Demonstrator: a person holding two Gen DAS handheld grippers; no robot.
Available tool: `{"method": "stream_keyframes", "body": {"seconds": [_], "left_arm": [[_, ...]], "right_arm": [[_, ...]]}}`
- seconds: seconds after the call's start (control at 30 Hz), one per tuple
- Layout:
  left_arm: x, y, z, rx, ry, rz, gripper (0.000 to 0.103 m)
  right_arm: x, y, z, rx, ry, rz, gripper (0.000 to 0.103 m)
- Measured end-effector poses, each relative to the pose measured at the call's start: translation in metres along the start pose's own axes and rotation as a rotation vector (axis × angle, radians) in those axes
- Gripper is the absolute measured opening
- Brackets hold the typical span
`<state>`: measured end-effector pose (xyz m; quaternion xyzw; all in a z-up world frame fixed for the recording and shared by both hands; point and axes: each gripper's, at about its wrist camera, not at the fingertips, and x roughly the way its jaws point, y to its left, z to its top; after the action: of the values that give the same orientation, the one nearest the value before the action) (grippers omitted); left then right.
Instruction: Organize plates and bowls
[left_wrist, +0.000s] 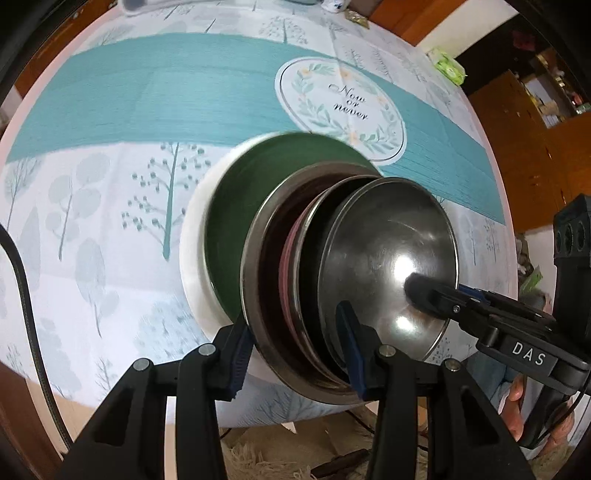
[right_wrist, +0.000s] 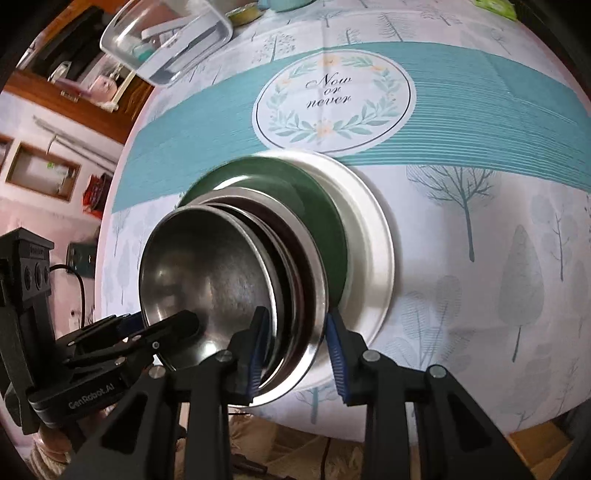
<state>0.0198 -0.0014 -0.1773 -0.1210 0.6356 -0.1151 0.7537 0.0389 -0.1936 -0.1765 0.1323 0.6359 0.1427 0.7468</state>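
Observation:
A nest of steel bowls hangs tilted between my two grippers, low over a green plate (left_wrist: 236, 192) (right_wrist: 317, 199) that lies on a white plate (left_wrist: 192, 251) (right_wrist: 373, 251). The small top bowl (left_wrist: 391, 251) (right_wrist: 207, 266) sits inside a wider steel bowl (left_wrist: 258, 258) (right_wrist: 310, 280), with a reddish rim (left_wrist: 286, 251) between them. My left gripper (left_wrist: 295, 354) (right_wrist: 159, 321) is shut on the nested rims at one side. My right gripper (right_wrist: 297, 343) (left_wrist: 443, 291) clamps the opposite side, one finger inside the top bowl. Whether the nest touches the green plate I cannot tell.
The plates lie near the front edge of a round table with a tree-print cloth and a "Now or never" emblem (left_wrist: 343, 107) (right_wrist: 332, 92) just behind them. A clear plastic box (right_wrist: 166, 40) stands at the back left, a green packet (left_wrist: 448, 64) at the far right edge.

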Motion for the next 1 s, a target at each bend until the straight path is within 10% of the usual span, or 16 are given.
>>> {"method": "stream_keyframes", "body": {"seconds": [0.27,0.43,1.0], "left_arm": [[0.004,0.001,0.014,0.075,-0.015,0.028,0.042],[0.004,-0.001,0.018,0.099,-0.023,0.055,0.07],[-0.018,0.004,0.019,0.185,-0.084,0.078,0.096]], "right_arm": [[0.006,0.004,0.009,0.043,-0.054,-0.009,0.031],[0.007,0.006,0.01,0.037,-0.053,-0.029,0.034],[-0.023,0.017,0.002,-0.005,-0.17,-0.106,0.041]]}}
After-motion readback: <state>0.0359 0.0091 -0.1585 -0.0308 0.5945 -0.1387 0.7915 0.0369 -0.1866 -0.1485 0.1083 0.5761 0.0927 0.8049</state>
